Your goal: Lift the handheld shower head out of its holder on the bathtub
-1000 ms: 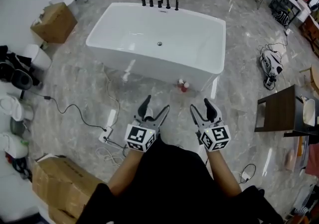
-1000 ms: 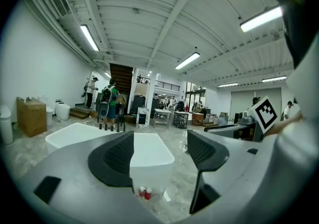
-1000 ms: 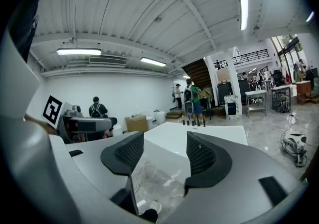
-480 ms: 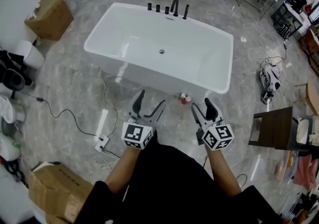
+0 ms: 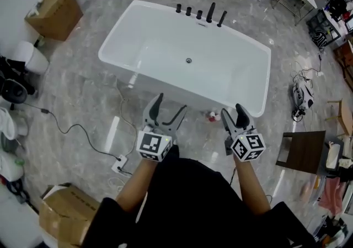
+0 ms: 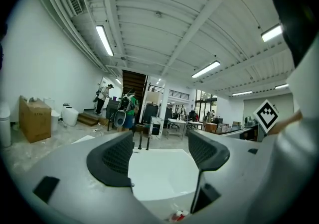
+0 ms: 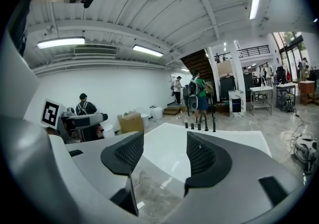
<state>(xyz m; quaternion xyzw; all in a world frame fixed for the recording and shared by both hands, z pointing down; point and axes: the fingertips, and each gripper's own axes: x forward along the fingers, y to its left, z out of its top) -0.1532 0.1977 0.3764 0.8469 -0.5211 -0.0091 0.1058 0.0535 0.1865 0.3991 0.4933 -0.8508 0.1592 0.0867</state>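
The white bathtub (image 5: 251, 84) stands across the floor ahead of me. On its far rim is a row of black fittings: three knobs, a faucet (image 5: 210, 12), and at the right end the slim handheld shower head (image 5: 222, 19) upright in its holder. The right gripper view shows the shower head (image 7: 214, 123) far off. My left gripper (image 5: 170, 106) and right gripper (image 5: 232, 112) hover over the floor at the tub's near side, both open and holding nothing. Between the left gripper's fingers (image 6: 112, 161) I see the tub basin (image 6: 159, 173).
Two small red bottles (image 5: 212, 116) lie on the floor by the tub's near wall. A cable and power strip (image 5: 120, 163) run at my left. Cardboard boxes (image 5: 54, 14) (image 5: 69, 214) stand at the left, a dark table (image 5: 300, 150) at the right. People stand beyond the tub.
I have come nearer to the tub, and it now sits more to the right in the head view. Both grippers stay open and level in front of me.
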